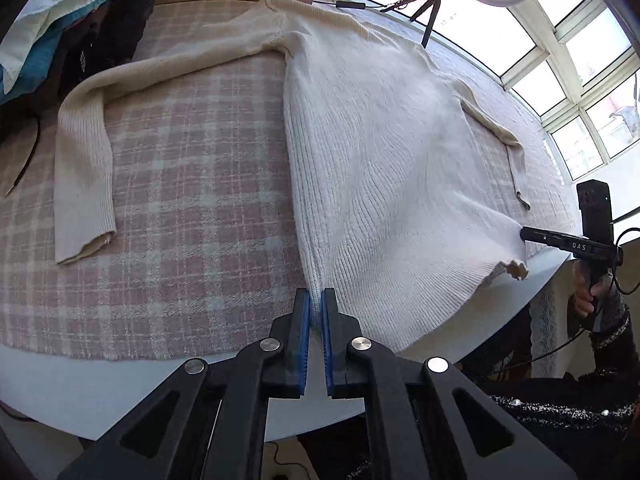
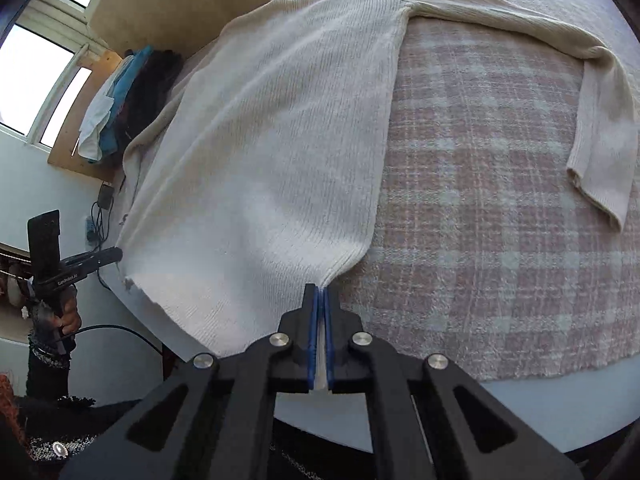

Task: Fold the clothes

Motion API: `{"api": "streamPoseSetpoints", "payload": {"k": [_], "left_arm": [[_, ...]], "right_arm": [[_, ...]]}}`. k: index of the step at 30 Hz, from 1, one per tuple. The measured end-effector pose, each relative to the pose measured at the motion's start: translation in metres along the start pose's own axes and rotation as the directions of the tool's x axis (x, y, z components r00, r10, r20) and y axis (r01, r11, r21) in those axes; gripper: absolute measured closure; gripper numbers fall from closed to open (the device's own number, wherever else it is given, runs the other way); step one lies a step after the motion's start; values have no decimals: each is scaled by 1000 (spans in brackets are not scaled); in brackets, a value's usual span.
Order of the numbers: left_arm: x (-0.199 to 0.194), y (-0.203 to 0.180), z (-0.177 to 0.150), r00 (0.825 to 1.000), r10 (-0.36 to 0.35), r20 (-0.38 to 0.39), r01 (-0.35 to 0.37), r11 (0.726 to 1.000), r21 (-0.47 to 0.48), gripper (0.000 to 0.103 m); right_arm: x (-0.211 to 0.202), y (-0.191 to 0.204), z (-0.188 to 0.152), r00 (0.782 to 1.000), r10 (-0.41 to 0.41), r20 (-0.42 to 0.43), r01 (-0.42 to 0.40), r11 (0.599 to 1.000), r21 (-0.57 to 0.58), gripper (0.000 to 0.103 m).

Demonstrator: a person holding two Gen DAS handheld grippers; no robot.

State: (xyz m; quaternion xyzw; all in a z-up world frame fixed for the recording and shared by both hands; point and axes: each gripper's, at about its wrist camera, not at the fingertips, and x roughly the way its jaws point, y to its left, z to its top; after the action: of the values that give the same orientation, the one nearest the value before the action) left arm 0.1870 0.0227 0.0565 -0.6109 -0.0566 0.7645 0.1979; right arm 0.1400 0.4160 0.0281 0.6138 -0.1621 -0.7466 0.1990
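A cream ribbed sweater (image 1: pixel 384 152) lies spread on a pink plaid cloth (image 1: pixel 180 208), sleeves out to both sides, hem toward me. My left gripper (image 1: pixel 317 300) is shut on the hem's left corner. In the left wrist view the right gripper (image 1: pixel 524 234) pinches the hem's other corner at the far right. The right wrist view shows the sweater (image 2: pixel 280 152) from its own corner, where the right gripper (image 2: pixel 319 294) is shut on the hem. The left gripper (image 2: pixel 118 256) shows there at far left, closed on the opposite corner. The hem is lifted slightly between the two.
A pile of white, blue and black clothes (image 1: pixel 68 28) sits at the table's back left. A ring light on a tripod (image 1: pixel 432 4) stands by the windows. The white table edge (image 1: pixel 200 384) runs below the plaid cloth. A person's hand (image 2: pixel 68 316) holds the left gripper.
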Motion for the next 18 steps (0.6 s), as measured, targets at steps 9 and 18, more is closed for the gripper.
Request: {"api": "streamPoseSetpoints", "payload": {"k": [9, 18], "left_arm": [[-87, 50, 84, 978, 101, 185, -117, 990, 79, 98], [-106, 38, 259, 921, 140, 363, -228, 950, 214, 81]], "right_arm": [[-105, 12, 55, 967, -123, 225, 127, 992, -3, 98], [-179, 37, 188, 828, -264, 496, 331, 942, -52, 59]]}}
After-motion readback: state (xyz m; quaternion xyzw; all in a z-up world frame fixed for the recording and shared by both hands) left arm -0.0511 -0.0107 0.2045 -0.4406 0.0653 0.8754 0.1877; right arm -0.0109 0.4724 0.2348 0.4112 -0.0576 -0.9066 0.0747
